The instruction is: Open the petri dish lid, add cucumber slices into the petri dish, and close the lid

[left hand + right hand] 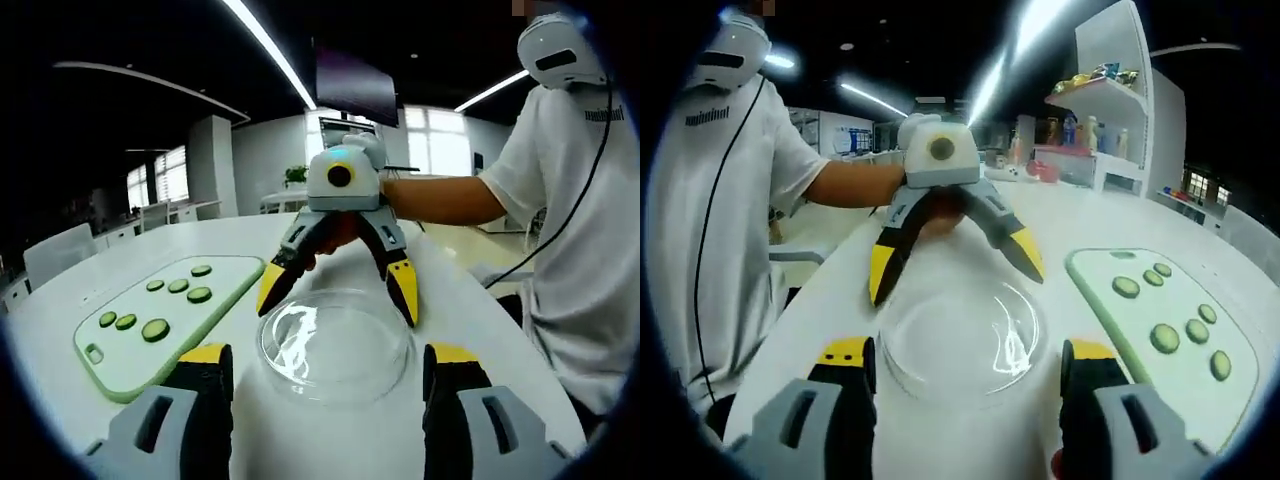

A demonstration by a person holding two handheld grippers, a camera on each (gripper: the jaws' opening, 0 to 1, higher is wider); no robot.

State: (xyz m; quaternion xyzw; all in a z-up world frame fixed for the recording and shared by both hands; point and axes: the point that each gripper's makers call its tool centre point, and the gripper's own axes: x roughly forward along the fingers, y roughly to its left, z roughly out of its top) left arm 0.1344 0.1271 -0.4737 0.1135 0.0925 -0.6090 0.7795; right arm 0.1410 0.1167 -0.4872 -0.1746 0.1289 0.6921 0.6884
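A clear round petri dish (335, 342) (960, 340) lies on the white table between my two grippers; I cannot tell its lid from its base. My left gripper (330, 360) (952, 265) is open, its jaws standing on either side of the dish's near edge. Facing it from the other side, my right gripper (338, 295) (968, 358) is open as well, with its yellow tips straddling the dish rim. Neither holds anything. Several green cucumber slices (155, 329) (1165, 338) lie on a pale green cutting board (120, 385) (1102, 300) beside the dish.
A person in a white T-shirt (590, 250) (710, 220) stands at the table edge (520, 330). Behind the table a white shelf (1110, 100) carries bottles and packets. White chairs (60, 255) stand beyond the far side.
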